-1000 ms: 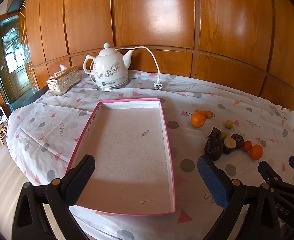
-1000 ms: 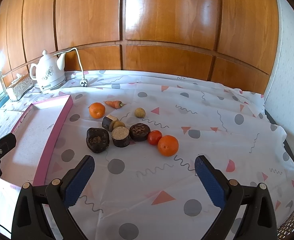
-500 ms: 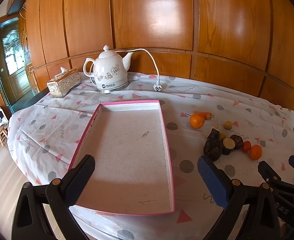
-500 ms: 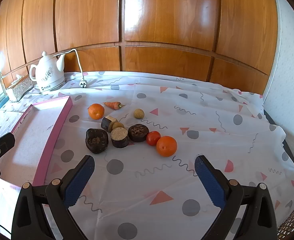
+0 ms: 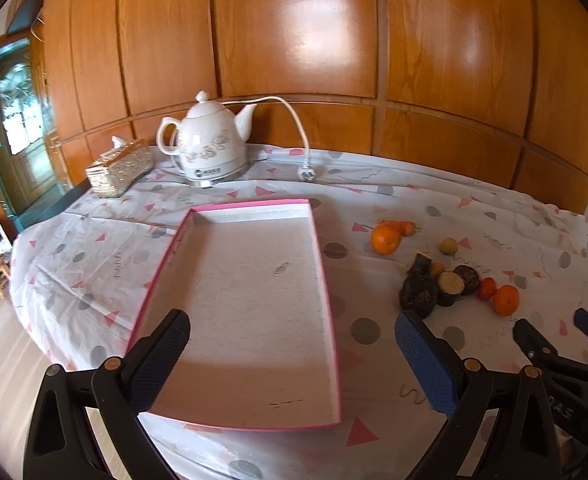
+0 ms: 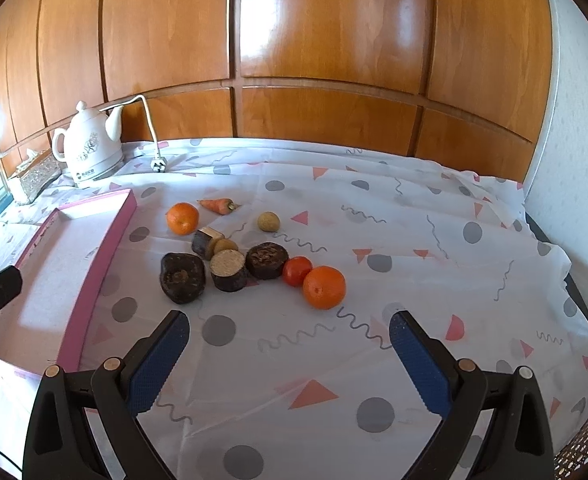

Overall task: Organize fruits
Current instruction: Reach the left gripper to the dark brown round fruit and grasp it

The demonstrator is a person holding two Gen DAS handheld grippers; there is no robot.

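Observation:
A pink-rimmed tray lies empty on the patterned cloth. To its right sits a cluster of produce: a near orange, a tomato, three dark round pieces with a cut one, a far orange, a carrot and a small tan fruit. My left gripper hovers open over the tray's near end. My right gripper stands open in front of the cluster, holding nothing.
A white electric kettle with its loose cord and plug stands at the back by the wooden wall. A silver tissue box sits left of it. The table's left edge drops to the floor.
Both grippers have drawn slightly back and up; the tray and the fruit sit a little lower and smaller in view. Nothing was picked up.

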